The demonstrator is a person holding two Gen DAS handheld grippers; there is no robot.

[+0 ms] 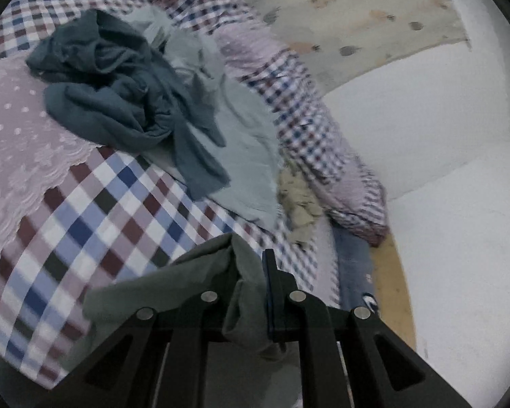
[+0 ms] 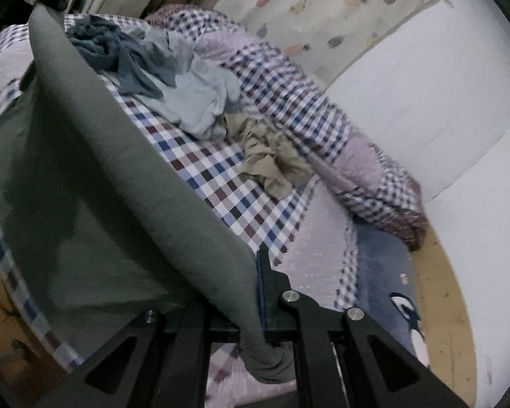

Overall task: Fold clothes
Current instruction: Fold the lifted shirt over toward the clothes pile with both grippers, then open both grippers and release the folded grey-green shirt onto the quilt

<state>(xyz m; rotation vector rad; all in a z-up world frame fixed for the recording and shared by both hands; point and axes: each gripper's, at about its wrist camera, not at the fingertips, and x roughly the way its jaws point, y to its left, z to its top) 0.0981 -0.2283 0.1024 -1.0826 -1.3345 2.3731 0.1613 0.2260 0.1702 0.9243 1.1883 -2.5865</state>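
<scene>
Grey-green garment [image 2: 125, 170], held off the bed between both tools. In the right wrist view its upper hem runs as a taut band from the far left down to the right gripper [image 2: 255, 282], whose jaws are clamped together on the cloth; a short tail of fabric hangs below them. The rest of the garment drapes leftward beneath the hem and covers the near left part of the bed. In the left wrist view the left gripper [image 1: 251, 272] is likewise closed on a bunched corner of the same garment [image 1: 173, 285], with folds spilling to the left of and below the jaws. Both tools point forward and slightly downward over the bed.

Checked bedspread [image 1: 95, 210], blue, maroon and white, with a pink lace-edged panel [image 1: 13, 142] at left. On it, farther away, lie a crumpled dark blue garment [image 1: 119, 91], a pale blue garment [image 1: 241, 156] partly under it, and a small beige garment [image 2: 272, 166] just right of the pale one. A rolled checked quilt [image 2: 309, 108] bounds these along the far right, against the white wall [image 2: 425, 102]. The open checked surface between the pile and the jaws is bare. At near right the bed edge drops to a blue mat [image 2: 387, 272] and a strip of wooden floor [image 2: 442, 306] along the wall.
</scene>
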